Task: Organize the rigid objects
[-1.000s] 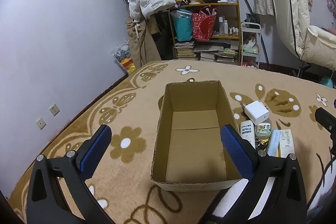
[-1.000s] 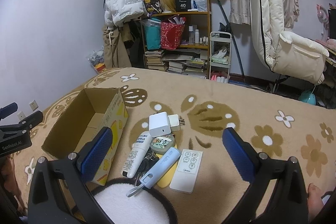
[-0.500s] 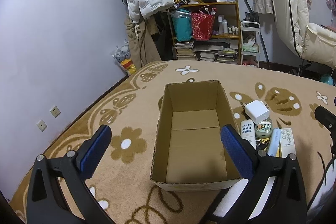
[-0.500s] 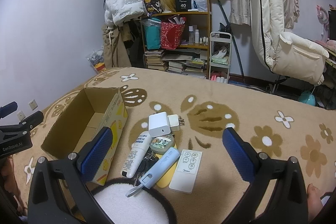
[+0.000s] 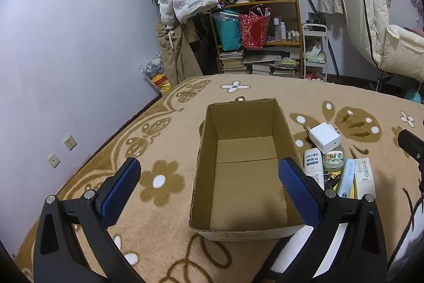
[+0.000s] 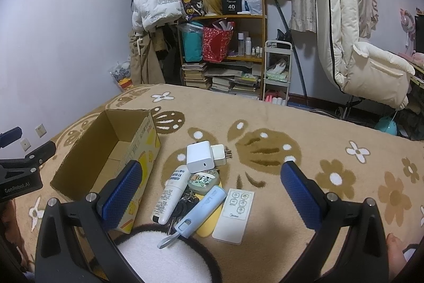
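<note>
Floral carpet (image 6: 318,129); both grippers' fingers (image 6: 299,196) wide open, empty. Charger (image 6: 200,157) looks light, stiff: pinch its flat sides.

Keys (image 6: 185,203) half-hidden under tube (image 6: 169,194)

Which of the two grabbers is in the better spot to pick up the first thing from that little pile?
Probably the right gripper. It is open, with the white remote and blue stick lying between its fingers. The left gripper, also open, faces the empty cardboard box instead.
</note>
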Demonstrator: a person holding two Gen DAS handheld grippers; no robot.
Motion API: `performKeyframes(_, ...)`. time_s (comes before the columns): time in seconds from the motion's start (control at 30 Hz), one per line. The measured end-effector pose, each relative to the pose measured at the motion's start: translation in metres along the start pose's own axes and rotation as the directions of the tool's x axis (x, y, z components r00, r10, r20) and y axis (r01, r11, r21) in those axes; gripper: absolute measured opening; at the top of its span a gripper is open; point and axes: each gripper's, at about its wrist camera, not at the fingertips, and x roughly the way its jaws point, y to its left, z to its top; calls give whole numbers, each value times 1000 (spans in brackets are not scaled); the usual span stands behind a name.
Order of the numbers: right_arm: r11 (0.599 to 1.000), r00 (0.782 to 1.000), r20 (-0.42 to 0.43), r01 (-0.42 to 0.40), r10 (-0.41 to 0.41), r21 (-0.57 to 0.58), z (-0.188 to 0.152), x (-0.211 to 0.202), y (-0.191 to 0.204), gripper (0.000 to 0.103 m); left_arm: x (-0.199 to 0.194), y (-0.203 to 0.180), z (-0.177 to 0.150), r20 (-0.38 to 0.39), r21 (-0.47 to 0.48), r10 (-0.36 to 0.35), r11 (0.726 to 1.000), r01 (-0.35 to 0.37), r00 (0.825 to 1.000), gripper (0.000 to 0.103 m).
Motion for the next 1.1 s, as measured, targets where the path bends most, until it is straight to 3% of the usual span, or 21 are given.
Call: performKeyframes(1.1, 1000, 1000, 0, 8, -8, -10, 1, -2, -1, 103, -5, 1, 3, 7, 10, -2, 1000, 2, 1000, 103)
